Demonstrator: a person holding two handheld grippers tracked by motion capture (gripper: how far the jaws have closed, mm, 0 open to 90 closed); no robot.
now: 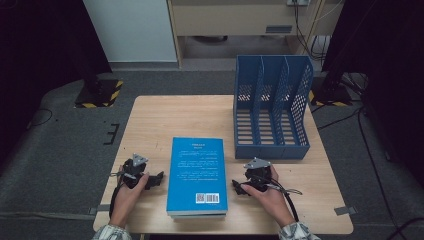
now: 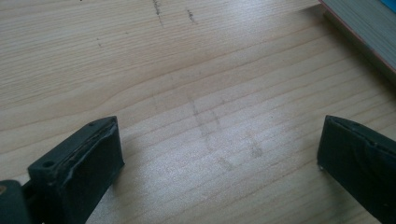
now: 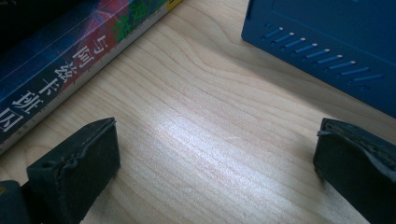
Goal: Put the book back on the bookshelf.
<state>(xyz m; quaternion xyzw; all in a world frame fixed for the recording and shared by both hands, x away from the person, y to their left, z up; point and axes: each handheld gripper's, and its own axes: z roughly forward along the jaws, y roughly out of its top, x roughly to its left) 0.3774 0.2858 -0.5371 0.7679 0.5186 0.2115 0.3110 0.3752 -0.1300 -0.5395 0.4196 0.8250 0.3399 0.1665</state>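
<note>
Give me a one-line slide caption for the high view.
Blue book lies flat between the open left claw and open right claw, blue file rack behind.

Bare table left; book and file rack block right.

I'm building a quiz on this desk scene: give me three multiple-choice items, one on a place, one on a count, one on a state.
1. Where does the blue book lie?
A. between the two grippers
B. inside the file rack
C. on the floor

2. How many slots has the blue file rack?
A. one
B. three
C. five

3. How do the jaws of the left hand-held gripper stand?
A. clamped on the book
C. shut on nothing
B. wide apart over bare wood

Key: 1 A, a gripper sits at each side of it. 2 B, two dividers make three slots. 3 B, only table shows between the jaws.
</note>
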